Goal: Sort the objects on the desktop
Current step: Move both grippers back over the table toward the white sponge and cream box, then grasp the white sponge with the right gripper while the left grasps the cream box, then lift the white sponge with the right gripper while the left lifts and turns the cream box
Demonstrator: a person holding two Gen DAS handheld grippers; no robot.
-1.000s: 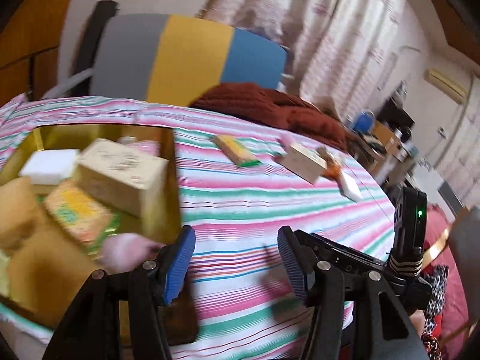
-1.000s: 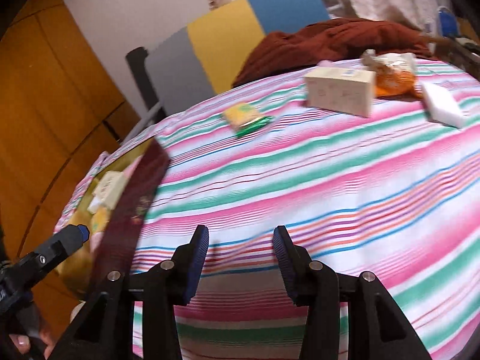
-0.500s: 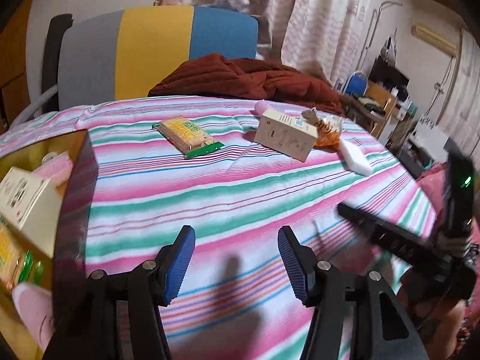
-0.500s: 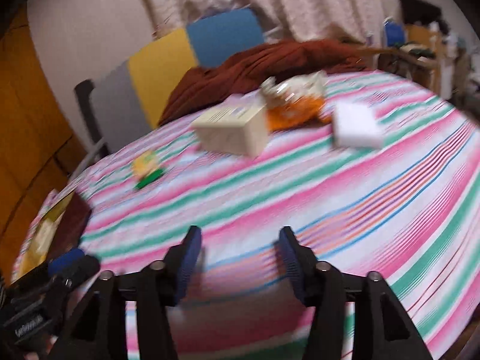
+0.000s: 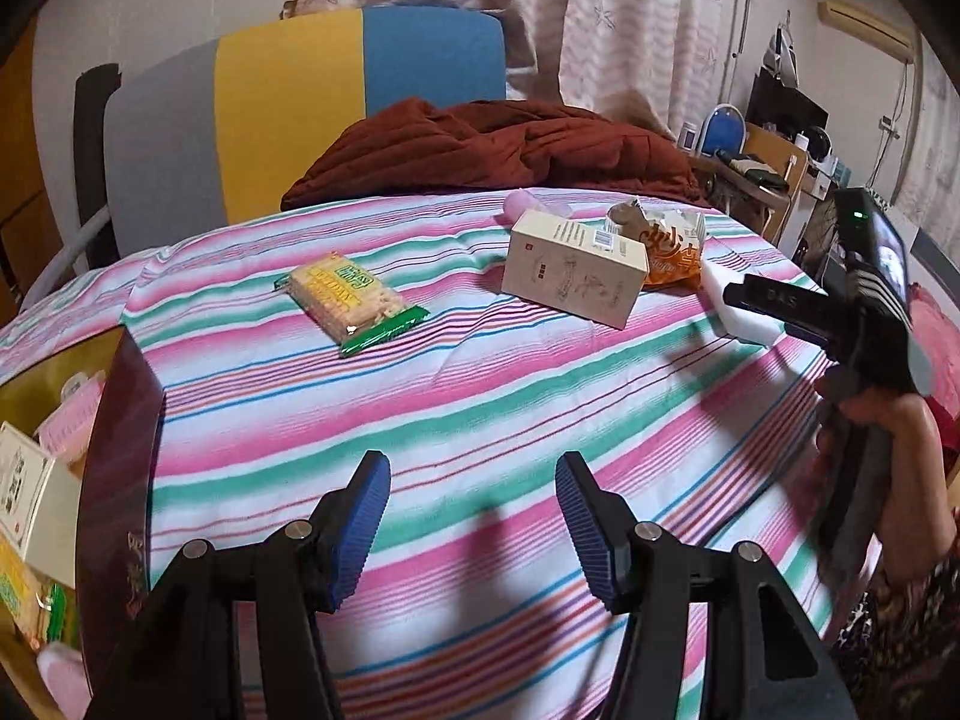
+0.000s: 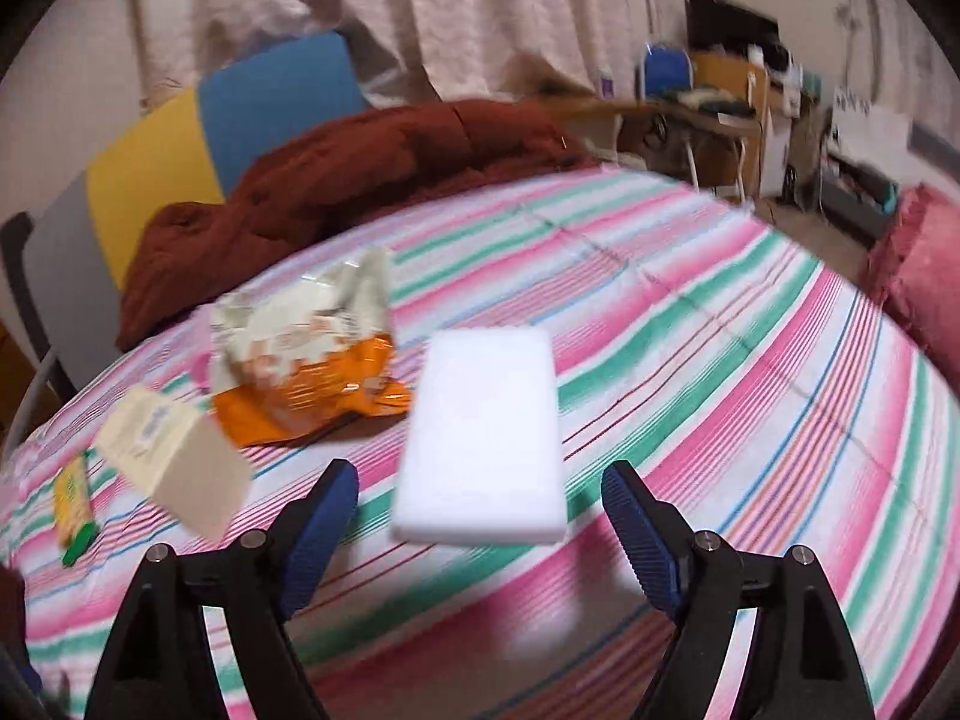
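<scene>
Right gripper (image 6: 480, 534) is spread wide and empty just short of the white sponge block (image 6: 483, 429) lying beside the orange snack bag (image 6: 306, 384), looks light and squishy, so pinch its long sides gently.

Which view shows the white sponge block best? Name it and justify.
Right wrist view: the white sponge block lies whole and close, just ahead of the open right gripper. In the left wrist view only its corner peeks out behind that gripper.
</scene>
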